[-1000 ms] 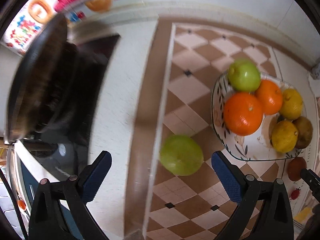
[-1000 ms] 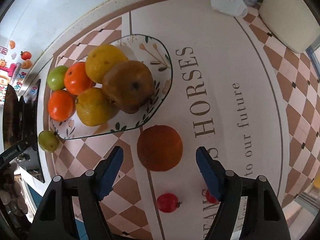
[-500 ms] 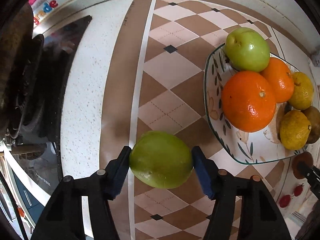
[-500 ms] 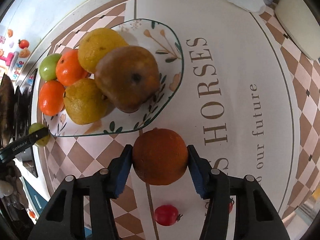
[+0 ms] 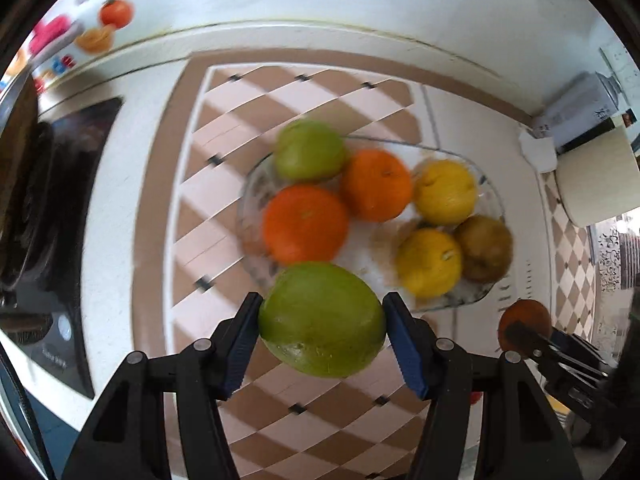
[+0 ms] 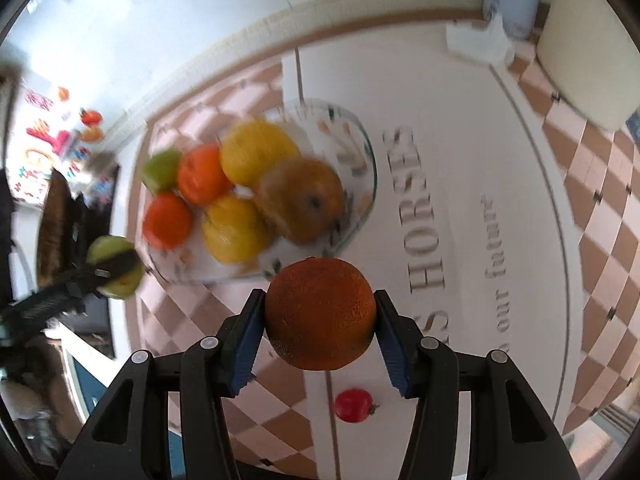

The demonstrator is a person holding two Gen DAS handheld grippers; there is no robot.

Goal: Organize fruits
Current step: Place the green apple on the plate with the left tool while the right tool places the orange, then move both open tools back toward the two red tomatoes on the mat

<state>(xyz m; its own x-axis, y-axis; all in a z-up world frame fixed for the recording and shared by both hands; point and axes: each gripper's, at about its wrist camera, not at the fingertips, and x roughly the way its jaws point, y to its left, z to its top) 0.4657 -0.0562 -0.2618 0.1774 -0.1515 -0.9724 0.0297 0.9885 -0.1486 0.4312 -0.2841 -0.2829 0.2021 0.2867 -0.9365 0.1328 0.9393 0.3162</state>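
Note:
My left gripper (image 5: 322, 326) is shut on a green apple (image 5: 322, 320) and holds it above the mat, just short of the near rim of the glass fruit plate (image 5: 486, 184). My right gripper (image 6: 320, 322) is shut on a dark orange (image 6: 320, 314), lifted near the plate's (image 6: 362, 172) near edge. The plate holds another green apple (image 5: 310, 150), two oranges (image 5: 306, 224), two yellow citrus (image 5: 444, 192) and a brown pear (image 5: 486, 248). The right gripper with its orange shows at the right in the left wrist view (image 5: 524, 326). The left gripper with its apple shows at the left in the right wrist view (image 6: 116, 266).
A small red fruit (image 6: 354, 406) lies on the checkered mat (image 6: 432, 208) below my right gripper. A black stove (image 5: 44, 216) is at the left. A cream container (image 5: 596, 176) and a carton (image 5: 576, 108) stand at the back right near the wall.
Both grippers closed on their fruits, lifted them off the mat and tilted up; the view now takes in more of the plate and wall.

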